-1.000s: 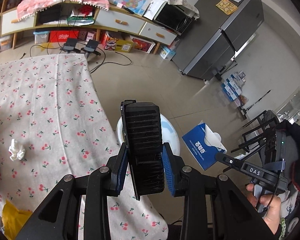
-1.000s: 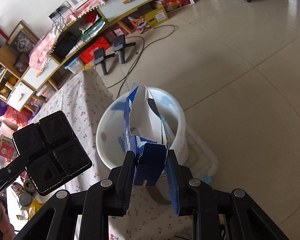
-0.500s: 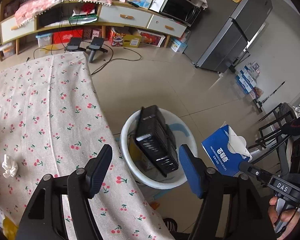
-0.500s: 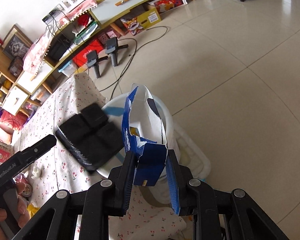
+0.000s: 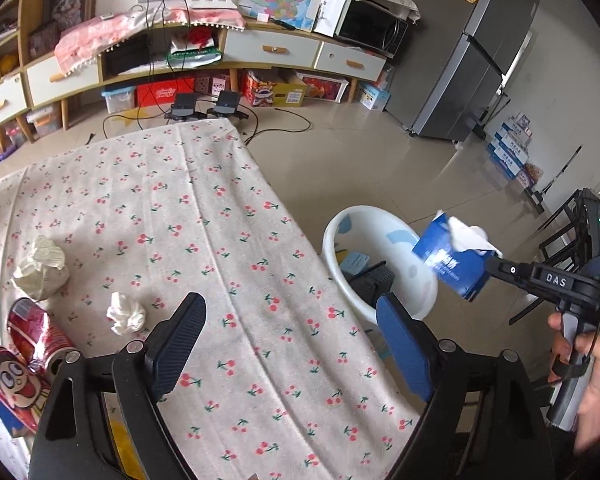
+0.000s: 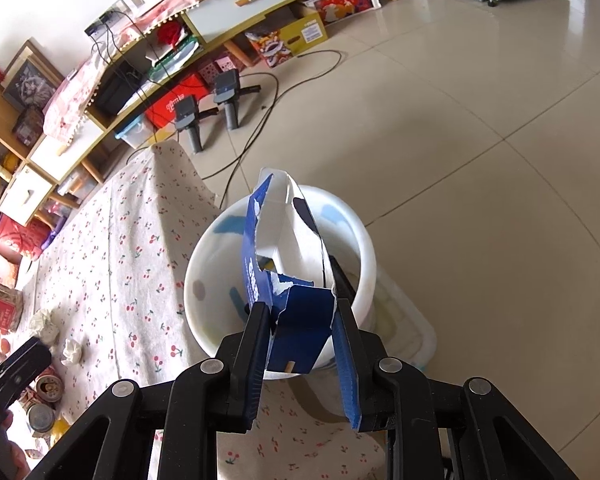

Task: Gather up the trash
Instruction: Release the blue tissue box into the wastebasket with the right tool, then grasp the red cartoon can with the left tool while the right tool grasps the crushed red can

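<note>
My left gripper point(image 5: 292, 336) is open and empty above the table's right edge. The white trash bin point(image 5: 336, 236) stands on the floor beside the table, with a black plastic tray point(image 5: 370, 284) lying inside it. My right gripper point(image 6: 302, 320) is shut on a torn blue tissue box point(image 6: 276, 264) and holds it over the bin point(image 6: 356, 248). In the left wrist view the tissue box point(image 5: 452, 256) hangs just right of the bin. Two crumpled tissues point(image 5: 40, 266) point(image 5: 126, 314) and red drink cans point(image 5: 36, 340) lie on the cherry-print tablecloth point(image 5: 220, 208).
A yellow wrapper point(image 5: 120, 440) lies under my left gripper. A low cabinet point(image 5: 276, 50) with boxes beneath it lines the far wall. Two spare grippers point(image 5: 204, 106) and cables lie on the floor. A grey fridge point(image 5: 468, 52) and black chairs point(image 5: 568, 220) stand at the right.
My left gripper opened and dropped the black tray into the bin, then drew back over the table. My right gripper stays shut on the tissue box over the bin.
</note>
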`<state>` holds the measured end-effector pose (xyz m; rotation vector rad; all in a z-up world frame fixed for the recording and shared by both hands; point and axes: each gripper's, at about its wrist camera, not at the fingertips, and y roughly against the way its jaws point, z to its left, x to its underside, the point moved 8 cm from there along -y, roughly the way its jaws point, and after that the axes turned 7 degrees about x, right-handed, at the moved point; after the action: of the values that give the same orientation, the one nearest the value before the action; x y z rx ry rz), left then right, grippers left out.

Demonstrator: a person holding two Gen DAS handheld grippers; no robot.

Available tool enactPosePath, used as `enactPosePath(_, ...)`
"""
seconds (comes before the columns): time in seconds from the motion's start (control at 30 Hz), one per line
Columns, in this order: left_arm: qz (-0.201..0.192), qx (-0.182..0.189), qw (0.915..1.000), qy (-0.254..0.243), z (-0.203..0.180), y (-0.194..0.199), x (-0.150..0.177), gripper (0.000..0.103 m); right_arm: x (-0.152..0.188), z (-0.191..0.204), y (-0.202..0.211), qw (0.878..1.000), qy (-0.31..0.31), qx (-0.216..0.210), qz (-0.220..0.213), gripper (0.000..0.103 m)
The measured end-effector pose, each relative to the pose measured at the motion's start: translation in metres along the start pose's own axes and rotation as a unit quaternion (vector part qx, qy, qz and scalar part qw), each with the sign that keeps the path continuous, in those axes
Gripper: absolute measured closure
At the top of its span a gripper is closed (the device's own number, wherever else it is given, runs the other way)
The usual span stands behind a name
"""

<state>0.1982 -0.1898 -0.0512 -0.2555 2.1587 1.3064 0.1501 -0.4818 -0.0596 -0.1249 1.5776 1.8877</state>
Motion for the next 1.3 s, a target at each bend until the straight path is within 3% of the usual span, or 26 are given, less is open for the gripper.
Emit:
enactPosePath(0.1,-0.002,-0.008,1.0000,-0.001,0.014,0.019,0.008,0.012,-0.002,0.004,-0.004,1.000,-0.001,0.011,-0.002,0.073)
enactPosePath(0.17,-0.002,-0.015,0.9999,0.002,0.026,0.031,0.013,0.010,-0.003,0.007,-0.005,1.000,-0.009,0.012,0.001,0.055)
enactPosePath(0.2,-0.001,-0.017,0.9998,0.004,0.031,0.037,0.015,0.010,-0.003,0.009,-0.005,1.000,-0.013,0.009,0.001,0.052)
enactPosePath(0.63,-0.028,-0.043,0.9973,0.053,0.102,0.102,0.035,0.010,0.012,0.040,-0.004,1.000,0.009,0.009,0.017,0.041)
enactPosePath(1.07,-0.015,-0.069,0.9912,0.112,0.166,0.137,0.071,0.010,0.047,0.085,0.001,0.998,0.064,0.001,0.025,0.033)
enactPosePath(1.3,0.015,-0.026,0.9801,0.196,0.189,0.124,0.089,0.010,0.062,0.112,-0.009,0.994,0.100,0.005,0.034,0.032)
